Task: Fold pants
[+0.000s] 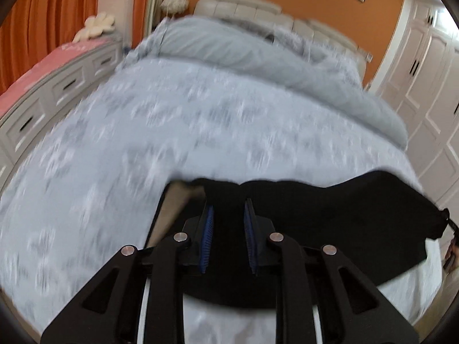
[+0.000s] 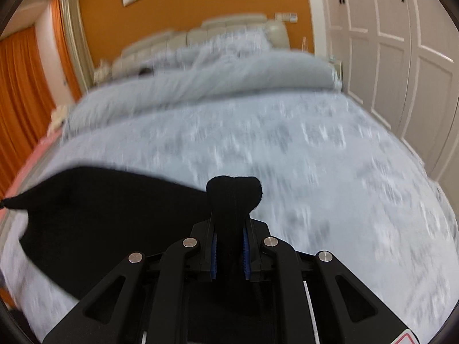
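Observation:
Black pants (image 1: 344,215) hang stretched above the bed between my two grippers. In the left wrist view my left gripper (image 1: 228,209) is shut on one end, with black cloth filling the gap between its blue pads (image 1: 210,223). From there the cloth runs right to a pinched corner at the frame's edge. A tan patch (image 1: 178,200) shows just left of the fingers. In the right wrist view my right gripper (image 2: 231,223) is shut on the other end of the pants (image 2: 114,215). A bunched tuft (image 2: 233,189) sticks out past its fingertips, and the cloth stretches away left.
A blue-grey patterned bed cover (image 1: 172,129) (image 2: 315,172) lies below. A rolled grey duvet (image 1: 258,57) rests near the padded headboard (image 2: 200,37). White drawers (image 1: 57,86) stand on the bed's left, white wardrobe doors (image 2: 387,57) on its right. The background is motion-blurred.

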Action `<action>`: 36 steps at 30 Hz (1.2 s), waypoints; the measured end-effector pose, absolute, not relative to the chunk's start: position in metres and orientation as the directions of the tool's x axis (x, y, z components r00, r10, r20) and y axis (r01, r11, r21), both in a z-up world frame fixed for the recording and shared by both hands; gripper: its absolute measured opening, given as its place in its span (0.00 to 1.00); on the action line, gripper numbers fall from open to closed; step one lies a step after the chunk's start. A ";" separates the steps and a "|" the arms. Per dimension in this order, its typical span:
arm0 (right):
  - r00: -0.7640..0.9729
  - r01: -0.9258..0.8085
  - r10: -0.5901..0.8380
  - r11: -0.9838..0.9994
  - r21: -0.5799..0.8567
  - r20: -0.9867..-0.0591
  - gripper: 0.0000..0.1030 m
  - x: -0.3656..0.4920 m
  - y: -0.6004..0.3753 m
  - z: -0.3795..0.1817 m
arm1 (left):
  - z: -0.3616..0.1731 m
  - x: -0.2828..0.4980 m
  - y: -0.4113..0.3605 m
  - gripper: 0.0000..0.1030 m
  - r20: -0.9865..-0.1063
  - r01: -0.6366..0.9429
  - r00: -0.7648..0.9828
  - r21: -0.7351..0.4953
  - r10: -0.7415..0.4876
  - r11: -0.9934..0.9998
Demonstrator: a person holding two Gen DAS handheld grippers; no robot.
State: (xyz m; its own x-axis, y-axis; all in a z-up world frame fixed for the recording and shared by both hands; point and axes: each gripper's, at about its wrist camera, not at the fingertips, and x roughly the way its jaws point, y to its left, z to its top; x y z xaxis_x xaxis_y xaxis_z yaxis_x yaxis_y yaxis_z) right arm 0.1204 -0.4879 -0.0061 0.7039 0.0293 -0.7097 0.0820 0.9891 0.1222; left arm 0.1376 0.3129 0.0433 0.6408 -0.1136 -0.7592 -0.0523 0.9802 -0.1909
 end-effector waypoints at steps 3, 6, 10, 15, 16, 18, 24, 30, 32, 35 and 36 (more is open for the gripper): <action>0.634 0.089 0.031 0.990 0.112 -0.773 0.11 0.104 -0.487 -0.045 | -0.007 0.109 0.316 0.19 -0.833 -0.105 0.546 -0.174 -0.089 0.979; 0.588 0.107 0.046 0.985 0.134 -0.808 0.19 0.088 -0.487 -0.074 | -0.053 0.095 0.330 0.20 -0.871 -0.196 0.484 -0.205 -0.087 0.959; 0.599 0.166 -0.002 0.979 0.121 -0.801 0.33 0.065 -0.489 -0.071 | -0.061 0.080 0.354 0.57 -0.832 -0.313 0.535 -0.359 -0.149 0.879; 0.694 0.226 -0.026 0.957 0.183 -0.719 0.47 0.028 -0.485 -0.047 | -0.040 0.087 0.342 0.88 -0.763 -0.301 0.621 -0.443 -0.179 0.844; 0.709 0.228 -0.018 0.952 0.206 -0.705 0.47 0.020 -0.482 -0.044 | -0.040 0.091 0.335 0.88 -0.760 -0.295 0.620 -0.454 -0.193 0.841; 0.724 0.220 -0.006 0.949 0.224 -0.689 0.47 0.011 -0.473 -0.039 | -0.049 0.106 0.326 0.89 -0.769 -0.294 0.593 -0.481 -0.237 0.826; 0.737 0.193 0.023 0.951 0.243 -0.675 0.47 -0.007 -0.445 -0.028 | -0.079 0.132 0.328 0.46 -0.798 -0.368 0.539 -0.511 -0.270 0.777; 0.747 0.201 0.014 0.948 0.245 -0.665 0.47 -0.016 -0.438 -0.023 | -0.024 0.123 0.350 0.00 -0.774 -0.308 0.600 -0.456 -0.202 0.835; 0.748 0.210 0.005 0.947 0.244 -0.664 0.48 -0.021 -0.439 -0.024 | 0.009 0.109 0.370 0.00 -0.751 -0.327 0.652 -0.402 -0.104 0.855; 0.723 0.273 -0.034 0.932 0.240 -0.690 0.48 -0.020 -0.454 -0.038 | 0.016 0.101 0.402 0.00 -0.821 -0.422 0.566 -0.211 0.074 0.882; 0.720 0.295 -0.035 0.919 0.260 -0.693 0.48 -0.020 -0.460 -0.043 | 0.008 0.099 0.404 0.00 -0.847 -0.429 0.527 -0.193 0.071 0.882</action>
